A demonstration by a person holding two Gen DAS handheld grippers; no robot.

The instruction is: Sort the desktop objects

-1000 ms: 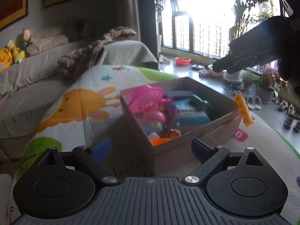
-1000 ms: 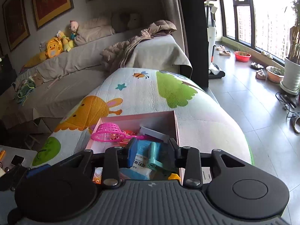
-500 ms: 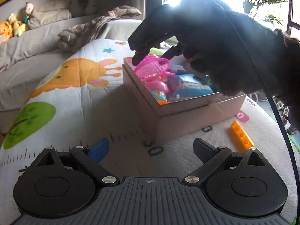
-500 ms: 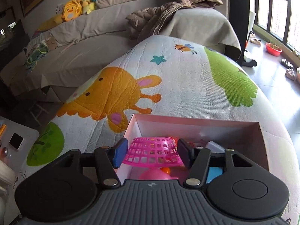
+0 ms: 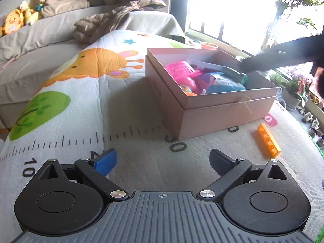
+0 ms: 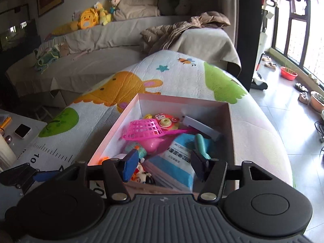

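Observation:
An open cardboard box (image 5: pixel 226 111) sits on the cartoon play mat (image 5: pixel 91 105). It holds a pink plastic basket (image 6: pixel 144 130), a blue packet (image 6: pixel 178 158), a teal handled tool (image 6: pixel 201 143) and several small toys. An orange toy brick (image 5: pixel 266 140) lies on the mat right of the box. My left gripper (image 5: pixel 163 159) is open and empty, low over the mat in front of the box. My right gripper (image 6: pixel 162 163) is open and empty above the box's near side; it shows as a dark shape (image 5: pixel 283 56) at the far right in the left wrist view.
A grey sofa (image 6: pixel 85 60) with plush toys (image 6: pixel 89 18) and a brown jacket (image 6: pixel 182 28) stands behind the mat. A white side table (image 6: pixel 18 133) with small items is at the left. Tiled floor with plant pots (image 6: pixel 316 101) lies at the right by the window.
My right gripper has opened wider and pulled back from the pink basket, which stays in the box. My left gripper has backed away from the box, and the orange brick lies on the mat.

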